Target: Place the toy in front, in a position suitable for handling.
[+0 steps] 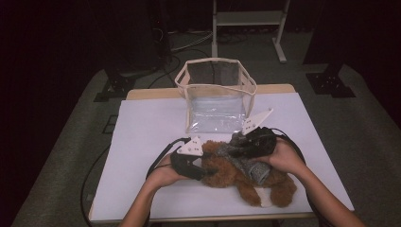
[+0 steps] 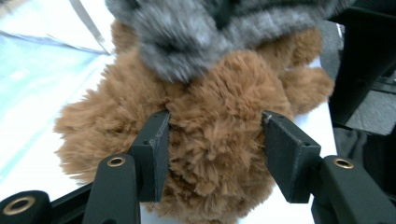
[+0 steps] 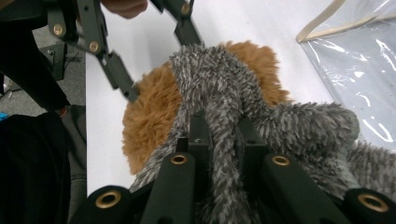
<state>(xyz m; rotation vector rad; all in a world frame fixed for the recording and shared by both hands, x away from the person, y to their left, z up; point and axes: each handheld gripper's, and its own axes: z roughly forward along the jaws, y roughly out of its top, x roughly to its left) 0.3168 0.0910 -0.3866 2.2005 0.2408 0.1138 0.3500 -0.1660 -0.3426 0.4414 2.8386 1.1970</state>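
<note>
- Brown plush bear (image 1: pixel 236 175) lying on its side on the white tabletop (image 1: pixel 142 132), toward the near edge, between the two hands.
- Grey fuzzy garment (image 1: pixel 246 163) wrapped over the bear's upper body, partly pulled across the head; same grey knit draped over the brown fur in the right gripper view (image 3: pixel 219 88).
- Left tool (image 2: pixel 215 140) clamped on the bear's brown body, one black pad pressed into the fur on each side, fur bulging between them.
- Seen from above, left tool (image 1: pixel 191 163) just left of the bear, carried by the left hand (image 1: pixel 163 172), grey three-cornered plate on top.
- Right tool (image 3: pixel 222 135) clenched on a fold of the grey fuzzy garment, jaws nearly together with a strip of the knit pinched between them.
- From above, right tool (image 1: pixel 253 142) over the bear's upper part, gripped by the right hand (image 1: pixel 283 158), grey plate tilted upward.
- Left tool also visible far off in the right gripper view, its black jaws touching the brown fur at the bear's far side.
- Clear plastic bag (image 1: pixel 215 97) with cream trim standing upright and open behind the bear, near the far edge of the tabletop, apart from the bear.
- Black cables (image 1: pixel 161 156) trailing from both tools across the tabletop.
- White frame legs (image 1: pixel 248 28) on the floor beyond, in the dark background.
</note>
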